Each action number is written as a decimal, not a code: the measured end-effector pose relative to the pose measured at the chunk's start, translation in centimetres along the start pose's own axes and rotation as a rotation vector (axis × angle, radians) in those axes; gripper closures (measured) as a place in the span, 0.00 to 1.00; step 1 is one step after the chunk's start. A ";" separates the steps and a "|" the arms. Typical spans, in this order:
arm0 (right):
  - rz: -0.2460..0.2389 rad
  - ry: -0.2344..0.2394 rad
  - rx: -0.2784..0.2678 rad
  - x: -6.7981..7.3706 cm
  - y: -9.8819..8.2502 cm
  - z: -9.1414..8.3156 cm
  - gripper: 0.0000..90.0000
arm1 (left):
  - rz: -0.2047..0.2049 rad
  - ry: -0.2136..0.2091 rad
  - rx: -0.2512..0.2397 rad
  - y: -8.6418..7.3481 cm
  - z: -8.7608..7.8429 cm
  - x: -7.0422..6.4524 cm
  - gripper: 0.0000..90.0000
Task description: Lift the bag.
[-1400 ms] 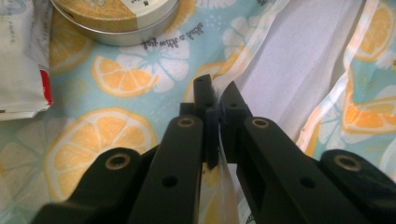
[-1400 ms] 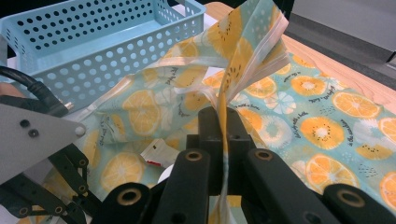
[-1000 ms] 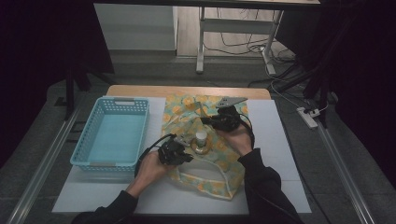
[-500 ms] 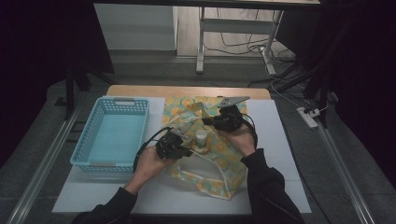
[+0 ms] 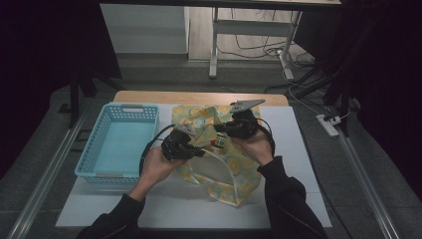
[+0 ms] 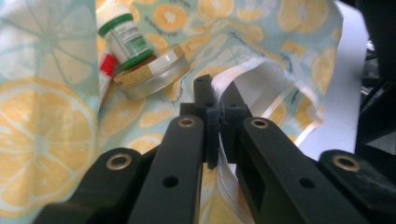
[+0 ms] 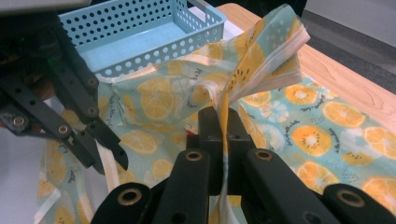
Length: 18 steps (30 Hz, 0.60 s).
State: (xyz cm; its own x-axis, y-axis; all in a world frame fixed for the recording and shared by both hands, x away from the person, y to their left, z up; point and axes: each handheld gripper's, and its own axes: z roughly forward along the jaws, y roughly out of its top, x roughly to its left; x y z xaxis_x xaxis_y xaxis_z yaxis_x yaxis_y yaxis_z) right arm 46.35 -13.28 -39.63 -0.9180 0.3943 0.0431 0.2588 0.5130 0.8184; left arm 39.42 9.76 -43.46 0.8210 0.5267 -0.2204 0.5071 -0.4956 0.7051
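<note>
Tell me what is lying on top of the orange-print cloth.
On the orange-print cloth lie a white bottle with green cap and label, a round metal tin and a small red-and-white item partly hidden behind them. Both grippers pinch the cloth's edges; whatever the raised folds cover stays unseen.

2 grippers (image 5: 199, 148) (image 5: 224, 128), 1 orange-print cloth (image 5: 239, 167), 1 blue basket (image 5: 94, 159), 1 bottle (image 6: 123, 35), 1 tin (image 6: 154, 72).

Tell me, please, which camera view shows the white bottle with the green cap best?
The left gripper view: the bottle lies close and sharp on the orange-print cloth beside a round tin. The high view shows it small between the hands.
</note>
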 end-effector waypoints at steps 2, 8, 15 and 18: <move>-0.007 -0.001 0.001 0.2 0.3 -0.1 0.99 | 0.003 0.005 -0.005 0.3 -0.5 0.0 1.00; -0.035 -0.010 0.013 0.9 1.1 -0.7 0.99 | 0.015 0.016 -0.024 1.4 -1.6 0.1 1.00; -0.046 -0.010 0.020 1.2 1.8 -1.3 0.99 | 0.019 0.023 -0.048 2.6 -2.6 0.3 1.00; -0.051 -0.011 0.023 1.3 2.1 -1.6 0.99 | 0.020 0.027 -0.061 3.2 -3.2 0.5 1.00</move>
State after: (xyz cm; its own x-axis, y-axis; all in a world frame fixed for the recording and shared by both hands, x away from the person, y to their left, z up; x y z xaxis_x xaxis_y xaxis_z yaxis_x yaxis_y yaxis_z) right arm 45.24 -12.86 -36.92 -0.9266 0.3760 -0.0048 0.2189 0.5496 0.8062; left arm 40.59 10.67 -39.17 0.8228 0.5362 -0.1884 0.4734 -0.4631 0.7493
